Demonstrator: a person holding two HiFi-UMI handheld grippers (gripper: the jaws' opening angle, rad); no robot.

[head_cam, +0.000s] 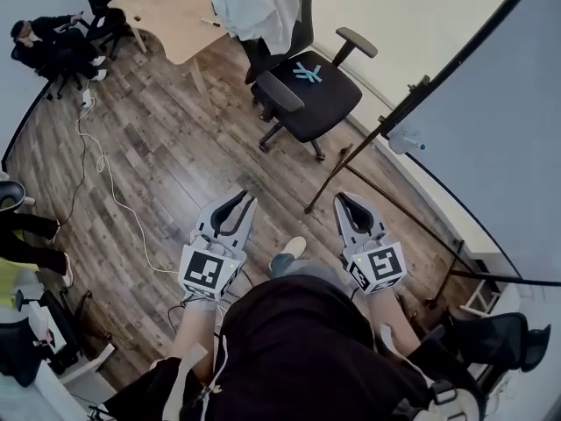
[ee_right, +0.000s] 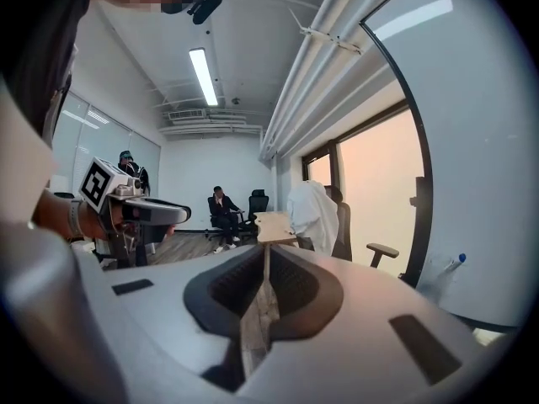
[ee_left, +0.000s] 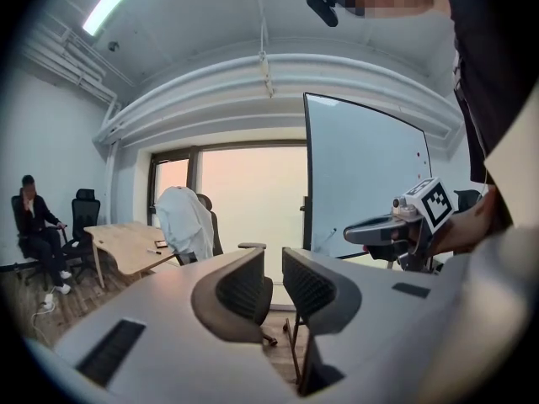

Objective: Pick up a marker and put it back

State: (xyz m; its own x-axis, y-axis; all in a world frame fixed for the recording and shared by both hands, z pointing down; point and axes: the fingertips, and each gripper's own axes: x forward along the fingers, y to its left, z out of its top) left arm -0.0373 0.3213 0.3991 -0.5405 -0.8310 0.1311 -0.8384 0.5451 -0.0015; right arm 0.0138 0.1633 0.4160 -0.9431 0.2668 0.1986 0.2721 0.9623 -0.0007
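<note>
1. Nearest, left gripper (head_cam: pixel 244 202) on the side away from the whiteboard (head_cam: pixel 491 103): jaws slightly apart, nothing between.
2. Beside it, toward the whiteboard, right gripper (head_cam: pixel 344 202): jaws pressed all but together, only a sliver of floor showing through, nothing held.
3. Just ahead of the right gripper, at the whiteboard's lower edge: marker (ee_right: pixel 456 263) with a blue cap, tilted, well apart from both grippers.
4. Probably light, stiff and smooth-barrelled, so apt to roll or swivel. Best pinched across mid-barrel, clear of the cap, with gentle pressure.
5. Farther out from the whiteboard: black chair (head_cam: pixel 307 86) with a pale blue logo on its seat, no letters legible.
6. Beyond that, well away from the whiteboard: desk (head_cam: pixel 162 11) with a dark pen-like thing (head_cam: pixel 210 22), perhaps another marker, and a white cloth (head_cam: pixel 254 3) beside it.
7. Farthest from the whiteboard: seated person (head_cam: pixel 44 46). No readable writing anywhere, only black-and-white squares on the gripper cubes.
</note>
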